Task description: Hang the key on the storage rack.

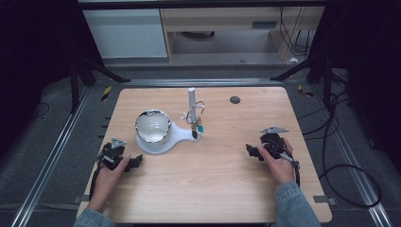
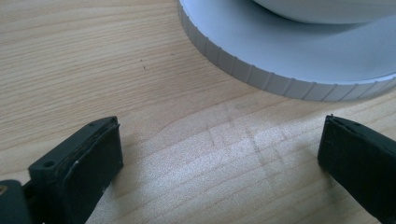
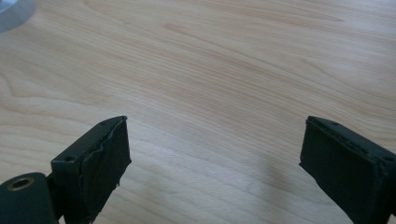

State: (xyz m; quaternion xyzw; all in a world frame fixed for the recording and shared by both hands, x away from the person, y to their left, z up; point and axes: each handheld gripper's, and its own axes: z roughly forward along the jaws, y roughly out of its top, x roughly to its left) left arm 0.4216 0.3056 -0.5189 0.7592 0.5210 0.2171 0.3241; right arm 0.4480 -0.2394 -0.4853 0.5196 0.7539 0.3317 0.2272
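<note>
A white stand sits mid-table, with a round shiny bowl on its wide left part and an upright post on its right. A key ring with a teal tag hangs on the post. My left gripper rests on the table just in front-left of the stand, open, with bare wood between its jaws; the stand's ribbed white rim lies close ahead. My right gripper rests at the table's right, open and holding nothing, with its fingers wide apart over wood.
The wooden table has a small dark round grommet near its back edge. Black cables trail on the floor at the right. A corner of the stand's grey base shows at the top left of the right gripper view.
</note>
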